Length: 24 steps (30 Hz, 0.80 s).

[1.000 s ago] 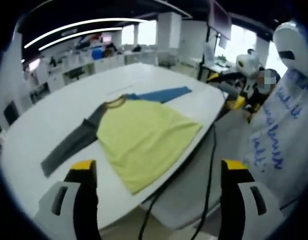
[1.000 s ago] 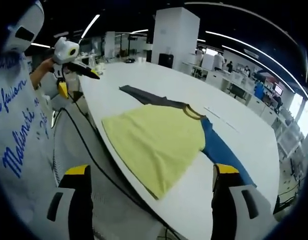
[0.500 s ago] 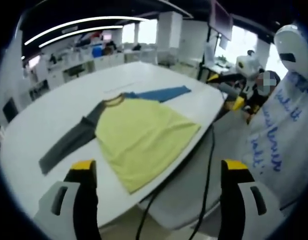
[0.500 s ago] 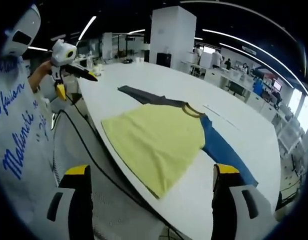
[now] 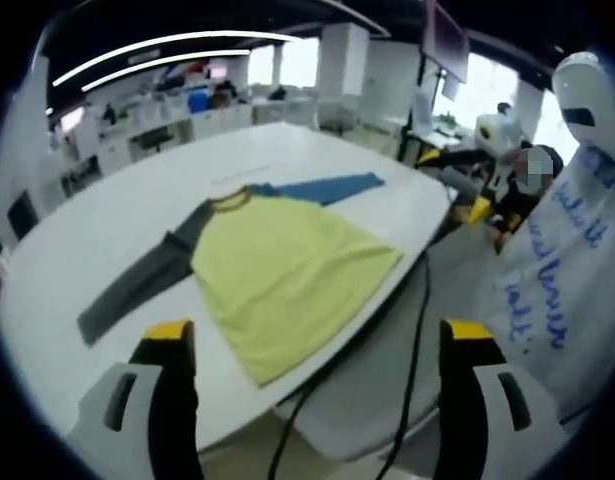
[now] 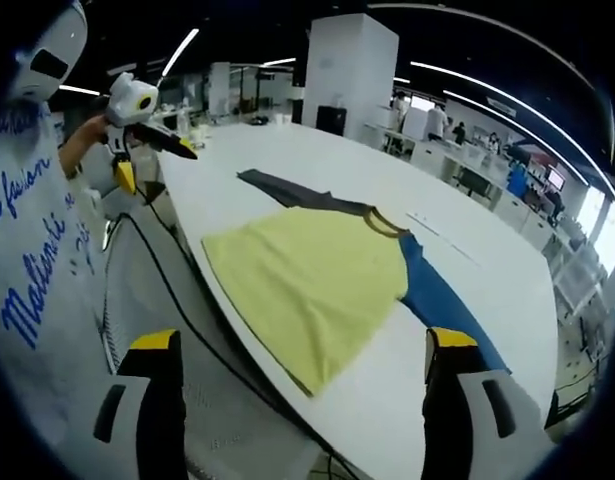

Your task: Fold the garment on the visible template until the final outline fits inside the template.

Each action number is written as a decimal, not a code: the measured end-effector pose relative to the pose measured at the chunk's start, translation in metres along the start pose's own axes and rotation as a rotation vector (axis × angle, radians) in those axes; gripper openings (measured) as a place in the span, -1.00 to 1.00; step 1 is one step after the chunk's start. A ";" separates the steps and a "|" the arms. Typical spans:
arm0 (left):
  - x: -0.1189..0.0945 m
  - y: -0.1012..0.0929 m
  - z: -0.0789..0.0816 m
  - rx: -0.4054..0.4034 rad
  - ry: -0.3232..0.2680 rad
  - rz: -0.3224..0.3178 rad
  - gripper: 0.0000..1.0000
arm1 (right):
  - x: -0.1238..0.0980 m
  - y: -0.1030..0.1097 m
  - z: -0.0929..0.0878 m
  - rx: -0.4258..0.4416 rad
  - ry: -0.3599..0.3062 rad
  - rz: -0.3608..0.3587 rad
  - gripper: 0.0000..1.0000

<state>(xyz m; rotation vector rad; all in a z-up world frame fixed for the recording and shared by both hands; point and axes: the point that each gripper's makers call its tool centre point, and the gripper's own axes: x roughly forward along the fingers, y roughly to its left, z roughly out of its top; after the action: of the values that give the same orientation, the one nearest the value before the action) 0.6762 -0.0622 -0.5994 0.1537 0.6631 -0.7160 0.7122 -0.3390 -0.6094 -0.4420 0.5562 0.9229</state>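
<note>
A large open-plan office surrounds a broad white oval table (image 5: 97, 235), its rounded near edge curving across the right gripper view. Long curved white ceiling light strips (image 5: 177, 45) run overhead against a dark ceiling. A square white pillar (image 6: 351, 65) rises beyond the table's far edge. Bright windows (image 5: 484, 85) glow at the room's side. Rows of white desks (image 6: 457, 165) line the background, and grey floor (image 6: 147, 300) lies beside the table's near edge.
</note>
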 end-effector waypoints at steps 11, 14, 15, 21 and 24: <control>0.001 -0.003 -0.002 -0.025 -0.004 0.013 0.87 | 0.001 -0.030 0.001 -0.017 -0.021 -0.030 0.81; 0.001 -0.005 -0.003 -0.030 -0.001 0.020 0.85 | 0.002 -0.044 -0.001 -0.015 -0.025 -0.048 0.74; 0.001 -0.005 -0.003 -0.033 -0.002 0.022 0.85 | 0.002 -0.050 -0.002 -0.013 -0.027 -0.056 0.72; 0.002 -0.007 -0.004 -0.041 -0.001 0.040 0.80 | 0.001 -0.078 -0.009 0.001 -0.040 -0.101 0.55; 0.003 -0.007 -0.003 -0.045 -0.002 0.049 0.79 | 0.001 -0.092 -0.014 0.009 -0.040 -0.113 0.48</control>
<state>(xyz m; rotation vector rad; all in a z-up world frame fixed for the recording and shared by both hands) 0.6715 -0.0684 -0.6030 0.1279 0.6711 -0.6536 0.7858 -0.3952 -0.6095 -0.4418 0.4933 0.8187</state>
